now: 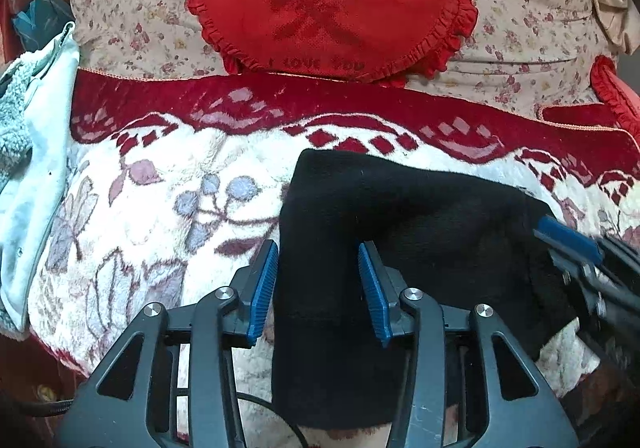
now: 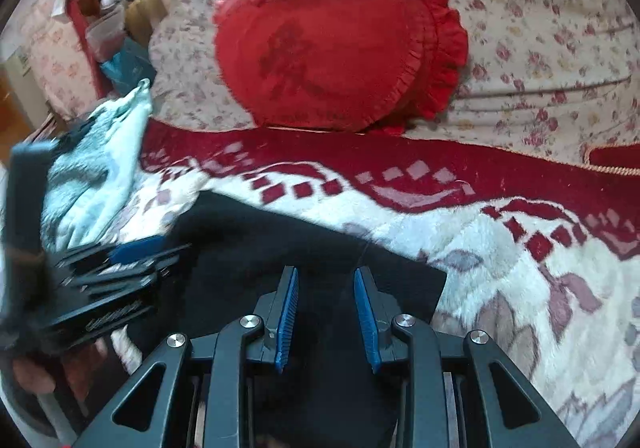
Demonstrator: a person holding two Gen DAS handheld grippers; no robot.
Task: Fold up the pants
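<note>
The black pants (image 1: pixel 400 208) lie folded into a narrow bundle on the red-and-white fleece blanket (image 1: pixel 160 248). My left gripper (image 1: pixel 318 248) stands open over the bundle's left part. The dark cloth lies between its blue pads (image 1: pixel 264 288), which do not press on it. The right gripper (image 1: pixel 568 236) shows blurred at the bundle's right edge. In the right wrist view, my right gripper (image 2: pixel 325 272) is open above the pants (image 2: pixel 260 240), its pads apart with black cloth beneath. The left gripper (image 2: pixel 132 248) is blurred at the left there.
A red heart-shaped frilled pillow (image 1: pixel 328 0) leans on a floral quilt (image 1: pixel 520 28) behind the blanket. A pale blue-grey fleecy garment (image 1: pixel 36 128) lies at the left edge of the bed. A hand (image 2: pixel 32 372) shows at the lower left. Clutter stands beyond the bed's far left corner.
</note>
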